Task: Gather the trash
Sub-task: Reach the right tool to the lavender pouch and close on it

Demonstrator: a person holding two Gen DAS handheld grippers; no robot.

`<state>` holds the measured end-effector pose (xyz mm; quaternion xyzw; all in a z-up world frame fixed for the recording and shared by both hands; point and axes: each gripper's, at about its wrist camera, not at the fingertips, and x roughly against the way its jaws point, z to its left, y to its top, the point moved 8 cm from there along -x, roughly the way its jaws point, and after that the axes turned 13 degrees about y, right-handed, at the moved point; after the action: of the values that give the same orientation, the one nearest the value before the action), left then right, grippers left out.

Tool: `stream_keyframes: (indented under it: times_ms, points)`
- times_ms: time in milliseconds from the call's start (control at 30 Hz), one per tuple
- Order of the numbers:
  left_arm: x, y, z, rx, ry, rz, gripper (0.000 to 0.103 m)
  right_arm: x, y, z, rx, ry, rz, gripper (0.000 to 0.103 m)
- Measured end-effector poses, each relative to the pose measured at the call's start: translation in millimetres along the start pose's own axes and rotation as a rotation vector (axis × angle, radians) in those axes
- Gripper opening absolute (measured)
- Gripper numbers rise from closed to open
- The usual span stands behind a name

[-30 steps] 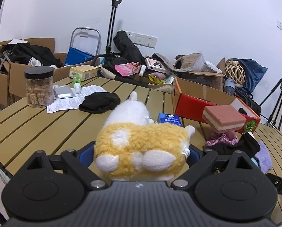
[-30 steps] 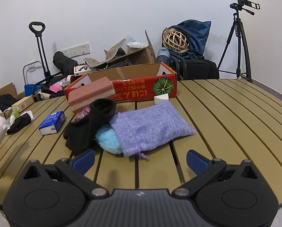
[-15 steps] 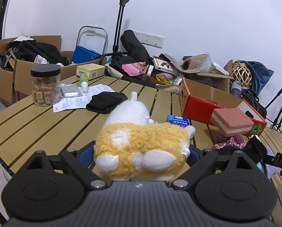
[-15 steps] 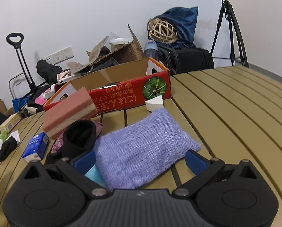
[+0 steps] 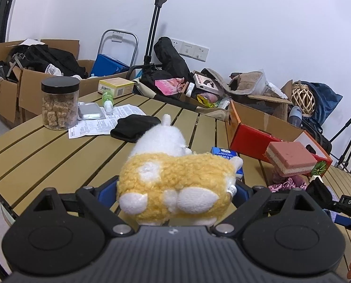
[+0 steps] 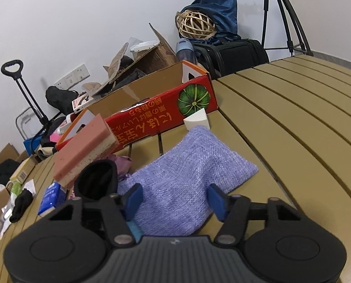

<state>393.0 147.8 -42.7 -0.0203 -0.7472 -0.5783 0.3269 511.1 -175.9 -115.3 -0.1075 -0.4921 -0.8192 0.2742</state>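
- Left wrist view: left claw, jaws wide and clamped on the flanks of a yellow-and-white plush toy. The toy fills the gap, its long axis crosswise from one blue pad to the other, its white head pointing away down the slatted desk.
- Same view, beyond the toy: blue tissue pack just behind it, red carton further back to the right, pink sponge block near the carton's low end. The right claw's body shows at the right edge.
- Right wrist view: right claw, jaws have just been closing, with a lilac knit pouch between them. The blue pads stand at the pouch's edges; whether they already press it I cannot tell.
- Pouch position: flat on the desk, straight ahead of the right claw, long axis slanting away to the right, near end inside the jaws. Black sock touches it on the left; white wedge sits just past its far end.
- Judgement: the right hand is the nearer one; the red carton lies ahead and leftward, the likely drop place.
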Motion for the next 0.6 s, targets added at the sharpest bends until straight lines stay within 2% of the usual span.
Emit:
stream_keyframes:
  times_ms: [67,100,133,167,200,600]
  points:
    - [0,1,1,0.004,-0.002,-0.002,0.093,1,0,0,-0.007,0.005,-0.004,0.048]
    - [1,1,2,0.007,-0.002,-0.001,0.093,2,0,-1,-0.011,0.007,-0.005,0.039]
    - [1,2,3,0.011,-0.004,0.001,0.093,3,0,-2,-0.016,-0.001,-0.007,0.022]
    - [1,2,4,0.016,-0.008,0.004,0.093,3,0,-5,-0.020,-0.021,0.000,0.013]
    - [1,3,5,0.019,-0.011,0.005,0.093,3,-1,-8,-0.031,-0.027,0.008,0.008]
    - [8,6,14,0.043,-0.022,-0.002,0.093,35,0,-13,-0.013,-0.075,-0.069,0.004]
